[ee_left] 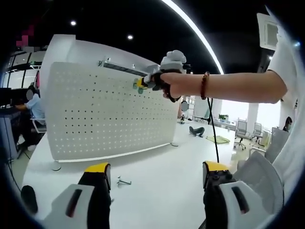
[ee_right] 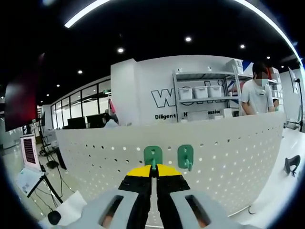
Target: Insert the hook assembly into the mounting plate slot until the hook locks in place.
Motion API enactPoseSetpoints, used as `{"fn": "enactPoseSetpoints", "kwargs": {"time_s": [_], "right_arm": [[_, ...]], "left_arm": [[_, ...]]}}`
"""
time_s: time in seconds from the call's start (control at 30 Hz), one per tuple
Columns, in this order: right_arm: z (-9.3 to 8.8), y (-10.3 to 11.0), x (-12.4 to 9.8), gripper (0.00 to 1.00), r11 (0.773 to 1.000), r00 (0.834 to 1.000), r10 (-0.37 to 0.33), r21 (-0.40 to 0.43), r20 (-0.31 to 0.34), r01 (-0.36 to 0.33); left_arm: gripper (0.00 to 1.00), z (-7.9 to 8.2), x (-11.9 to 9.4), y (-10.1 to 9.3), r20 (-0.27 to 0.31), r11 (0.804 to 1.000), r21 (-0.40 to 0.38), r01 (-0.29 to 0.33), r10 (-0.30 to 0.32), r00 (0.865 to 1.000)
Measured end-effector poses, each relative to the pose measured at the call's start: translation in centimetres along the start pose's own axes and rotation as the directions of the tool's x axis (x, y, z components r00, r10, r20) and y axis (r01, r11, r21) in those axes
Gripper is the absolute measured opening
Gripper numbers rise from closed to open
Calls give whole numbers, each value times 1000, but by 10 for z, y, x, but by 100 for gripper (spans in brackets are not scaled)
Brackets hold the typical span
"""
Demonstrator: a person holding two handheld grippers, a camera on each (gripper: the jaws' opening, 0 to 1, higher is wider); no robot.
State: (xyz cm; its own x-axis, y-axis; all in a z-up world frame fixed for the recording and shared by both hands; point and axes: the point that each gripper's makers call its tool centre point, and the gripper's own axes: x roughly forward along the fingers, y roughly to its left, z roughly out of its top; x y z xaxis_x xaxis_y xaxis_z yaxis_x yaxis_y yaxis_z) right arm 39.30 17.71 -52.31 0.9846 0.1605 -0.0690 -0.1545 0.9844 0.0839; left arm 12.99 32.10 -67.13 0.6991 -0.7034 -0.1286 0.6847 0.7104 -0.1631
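A white perforated mounting plate [ee_left: 105, 114] stands upright on the white table [ee_left: 162, 191]. In the right gripper view, my right gripper [ee_right: 153, 171] is shut on a green hook assembly [ee_right: 153, 155], which is pressed against the plate [ee_right: 228, 148]. A second green hook [ee_right: 185, 156] hangs on the plate just to its right. The left gripper view has a hand holding the right gripper [ee_left: 141, 83] against the plate's upper part. My left gripper [ee_left: 156, 171] hovers low over the table, wide open with nothing in it. A small metal hook [ee_left: 124, 181] lies on the table near its left jaw.
A person sits at a desk far left [ee_left: 33, 102]. A black object [ee_left: 196, 131] lies on the table's far right, with office chairs [ee_left: 243, 129] beyond. Behind the plate a person [ee_right: 257, 93] stands by a shelf of bins [ee_right: 205, 93]. A tripod [ee_right: 40, 183] stands at left.
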Motion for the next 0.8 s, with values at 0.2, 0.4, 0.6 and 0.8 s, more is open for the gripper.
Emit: {"fn": "enactPoseSetpoints", "kwargs": {"time_s": [0.2,0.4,0.6,0.8], "right_arm": [[1,0,4,1,1000,1000,-11,4,14,11],[1,1,7,1,1000,1000,-23,-17,16,23],[-3,-3,10,1,999,999,-32,-16,4,32],[-4,-4,12,1,999,999,-39,-19,4,39]], "left_arm": [[81,-2,-1,1,-3,1000,-6,-2,2,1000],[80,-2,0,3,-3,1000,-5,-3,3,1000],[80,-1,1,1,-5,1000,4,9,-9,1000],[80,-1,2,-1,-3,1000,5,20,-20,1000]]}}
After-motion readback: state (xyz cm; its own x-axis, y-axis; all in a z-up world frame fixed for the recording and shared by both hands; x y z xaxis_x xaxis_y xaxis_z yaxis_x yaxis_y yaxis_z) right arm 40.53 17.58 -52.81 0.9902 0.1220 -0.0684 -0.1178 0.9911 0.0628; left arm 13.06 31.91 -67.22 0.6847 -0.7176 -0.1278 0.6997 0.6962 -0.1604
